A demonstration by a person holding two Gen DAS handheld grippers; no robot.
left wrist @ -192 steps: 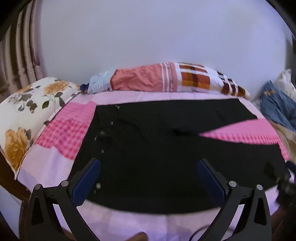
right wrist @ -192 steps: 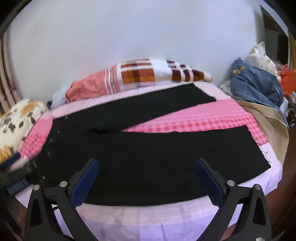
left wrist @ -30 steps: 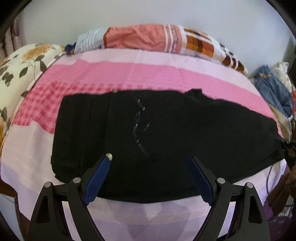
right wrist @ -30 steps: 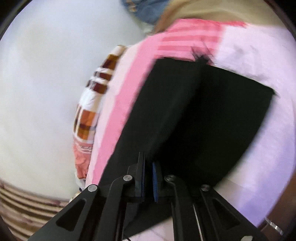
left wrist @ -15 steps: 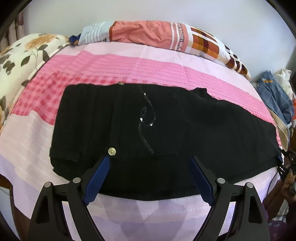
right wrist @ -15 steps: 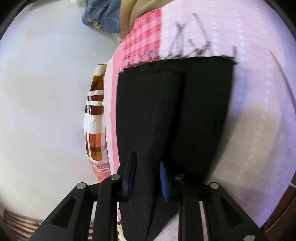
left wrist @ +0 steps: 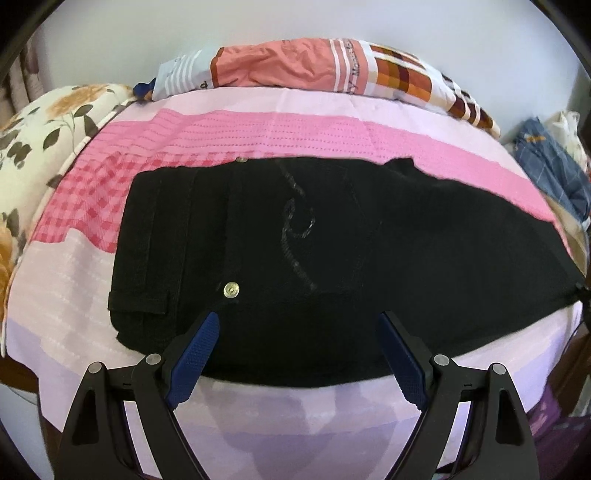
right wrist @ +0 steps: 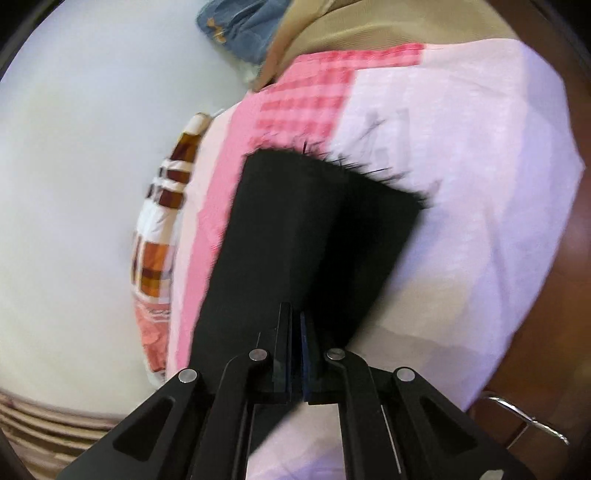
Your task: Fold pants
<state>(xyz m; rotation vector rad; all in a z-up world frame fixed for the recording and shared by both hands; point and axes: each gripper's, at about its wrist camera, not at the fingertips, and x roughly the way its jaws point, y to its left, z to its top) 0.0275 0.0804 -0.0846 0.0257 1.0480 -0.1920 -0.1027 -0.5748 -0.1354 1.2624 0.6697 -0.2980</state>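
My left jaws [left wrist: 298,325] stood spread wide above the near edge of the bed [left wrist: 284,417], with nothing between them. From there I saw the black pants [left wrist: 332,266] laid lengthwise across the bed, legs doubled one over the other, waistband toward the left edge, a metal button [left wrist: 231,289] just beyond my left pad. Only that view showed the waist, the floral pillow [left wrist: 40,133] at the left corner, and the whole rolled patchwork blanket [left wrist: 325,70] along the far edge.

My right jaws [right wrist: 295,317] had just closed and were pressed together, pinching the pants [right wrist: 295,229] near the hem end. Only that view showed the frayed hem [right wrist: 373,171] near the right edge of the bed [right wrist: 480,184], the tan cloth [right wrist: 369,29] and blue fabric [right wrist: 243,26] heaped past it, and the brown bed frame [right wrist: 554,332]. The picture was blurred.
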